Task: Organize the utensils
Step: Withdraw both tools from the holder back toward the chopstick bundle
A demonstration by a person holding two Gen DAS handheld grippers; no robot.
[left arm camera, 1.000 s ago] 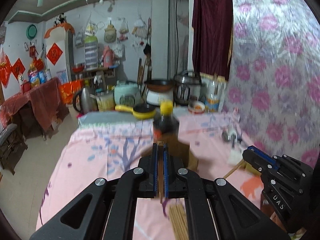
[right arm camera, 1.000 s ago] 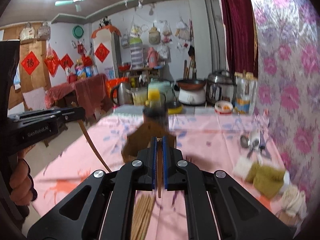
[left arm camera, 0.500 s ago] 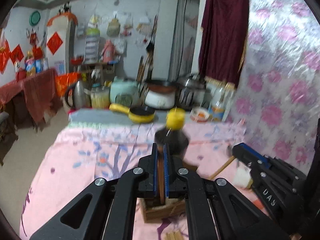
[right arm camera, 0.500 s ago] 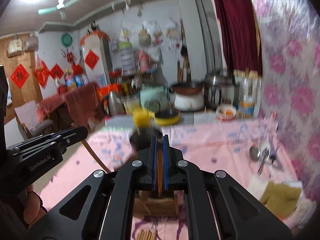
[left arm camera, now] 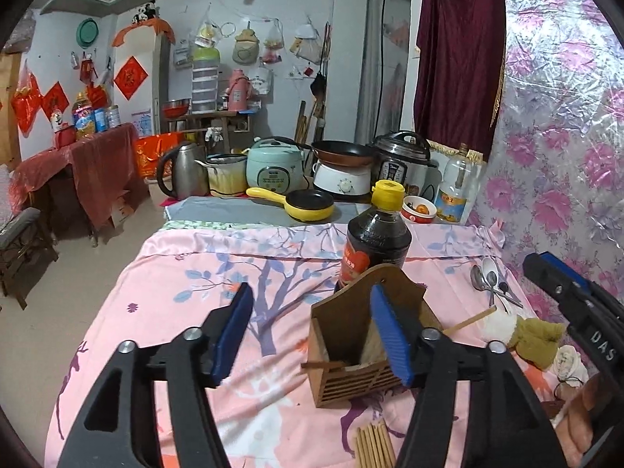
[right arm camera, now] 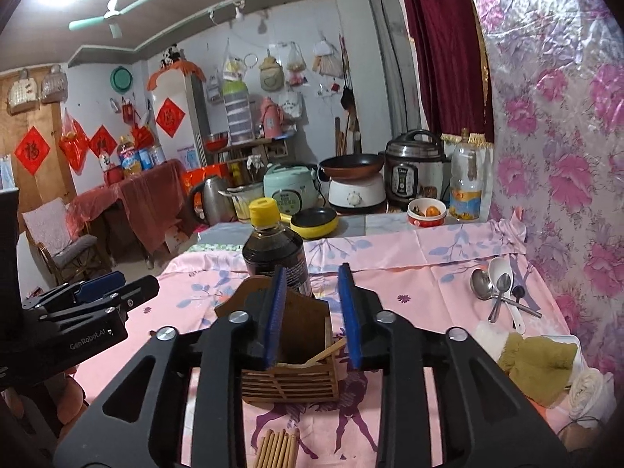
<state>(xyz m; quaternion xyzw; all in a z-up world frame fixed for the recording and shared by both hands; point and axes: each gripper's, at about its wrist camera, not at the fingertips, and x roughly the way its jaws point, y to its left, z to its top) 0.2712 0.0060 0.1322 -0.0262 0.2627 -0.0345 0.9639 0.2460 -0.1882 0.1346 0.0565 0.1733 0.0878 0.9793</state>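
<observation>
We hold the left gripper (left arm camera: 312,335) with its blue-padded fingers (left arm camera: 230,331) spread wide and empty, the right-hand finger overlapping the brown slatted wooden utensil holder (left arm camera: 343,366) that stands on the pink floral-clothed surface (left arm camera: 195,280). The right gripper (right arm camera: 312,319) hangs just above the same holder (right arm camera: 290,378), its fingers (right arm camera: 349,316) moderately apart and gripping nothing. Loose wooden chopsticks (right arm camera: 325,351) lean inside the holder, one tip protruding over its rim. A bundle of pale wooden chopsticks (right arm camera: 279,448) lies flat on the surface just in front of the holder. A dark sauce bottle with yellow cap (right arm camera: 273,249) stands directly behind the holder. Metal and white spoons (right arm camera: 499,288) lie well apart, to the right, near an olive-green cloth (right arm camera: 538,366).
</observation>
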